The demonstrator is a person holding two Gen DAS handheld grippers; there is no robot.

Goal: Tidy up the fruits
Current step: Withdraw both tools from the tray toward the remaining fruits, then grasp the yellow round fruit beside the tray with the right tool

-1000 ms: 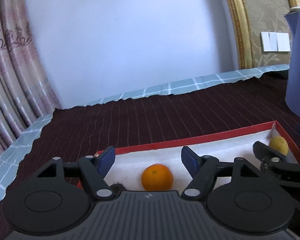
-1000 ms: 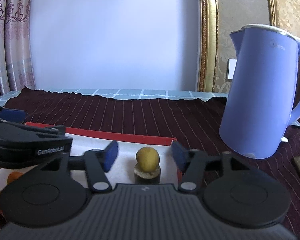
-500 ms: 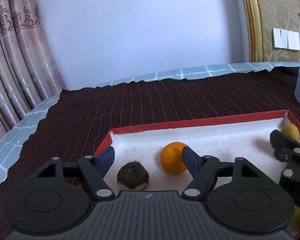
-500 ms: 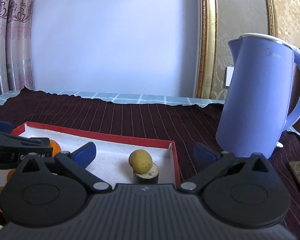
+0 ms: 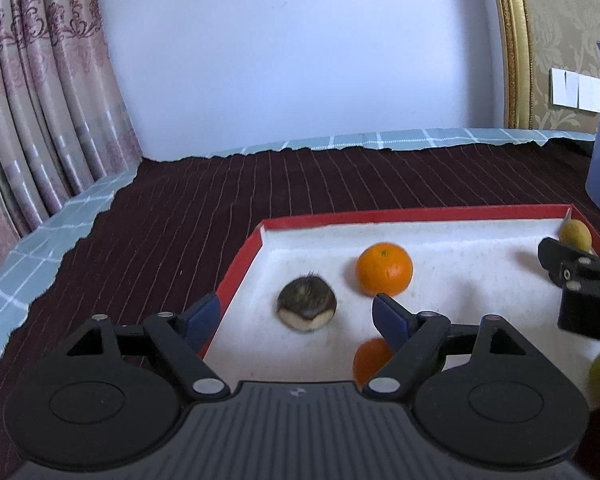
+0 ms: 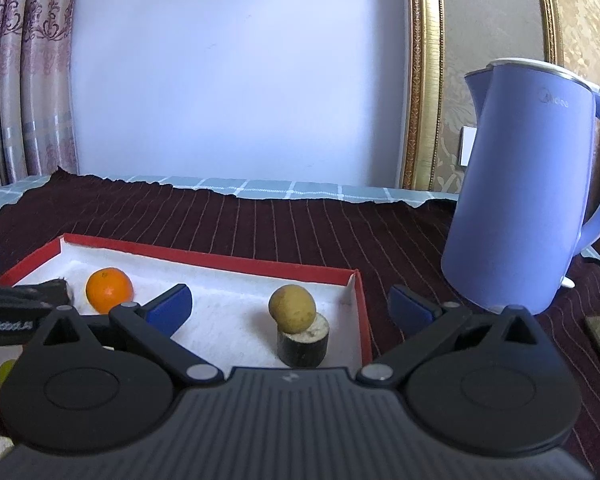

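A red-rimmed tray (image 5: pixel 240 264) with a white lining is set on a table covered by a dark striped cloth (image 5: pixel 260 184). In the left wrist view, the left tool (image 5: pixel 296 314) is seen with its jaws opening and nothing gripped; a dark brown, cut fruit piece (image 5: pixel 306 306) lies in the tray between and just beyond the blue fingertips (image 5: pixel 392 320). An orange (image 5: pixel 384 268) rests just beyond it to the right, and a 2nd orange (image 5: pixel 370 360) is partly hidden behind the right finger. In the right wrist view, the right tool (image 6: pixel 290 304) is held wide apart and empty, its right fingertip outside the tray wall. Between its fingers, a yellowish round fruit (image 6: pixel 292 308) sits on top of a dark cylindrical fruit piece (image 6: pixel 302 344) in the tray's right corner. A blue kettle (image 6: pixel 516 220) stands on the cloth to the right of the tray.
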